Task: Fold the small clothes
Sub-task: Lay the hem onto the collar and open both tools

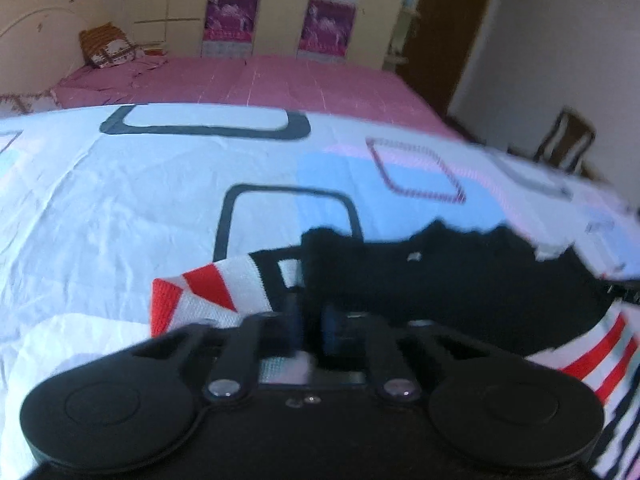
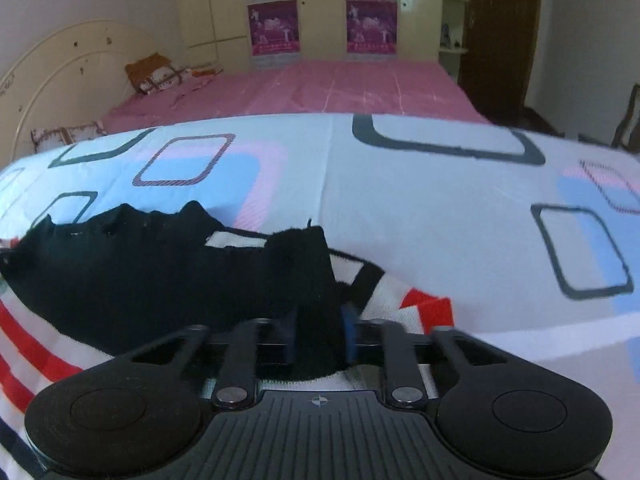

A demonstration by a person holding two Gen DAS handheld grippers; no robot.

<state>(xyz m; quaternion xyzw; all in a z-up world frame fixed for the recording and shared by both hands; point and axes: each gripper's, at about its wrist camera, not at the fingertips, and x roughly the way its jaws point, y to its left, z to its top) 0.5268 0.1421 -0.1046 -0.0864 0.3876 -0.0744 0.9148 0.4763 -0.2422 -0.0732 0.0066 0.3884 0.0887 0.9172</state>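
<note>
A small knitted garment, black with white, red and black stripes, lies on the patterned sheet. In the left wrist view its black part spreads ahead and to the right, with a red and white striped part to the left. My left gripper is shut on the garment's black edge. In the right wrist view the black part spreads to the left, and a red and white striped part lies to the right. My right gripper is shut on a bunched black fold of it.
The white sheet with blue, pink and black squares covers the work surface. Beyond it lies a pink bed with cushions at a cream headboard. A wardrobe with pink posters, a dark door and a chair stand behind.
</note>
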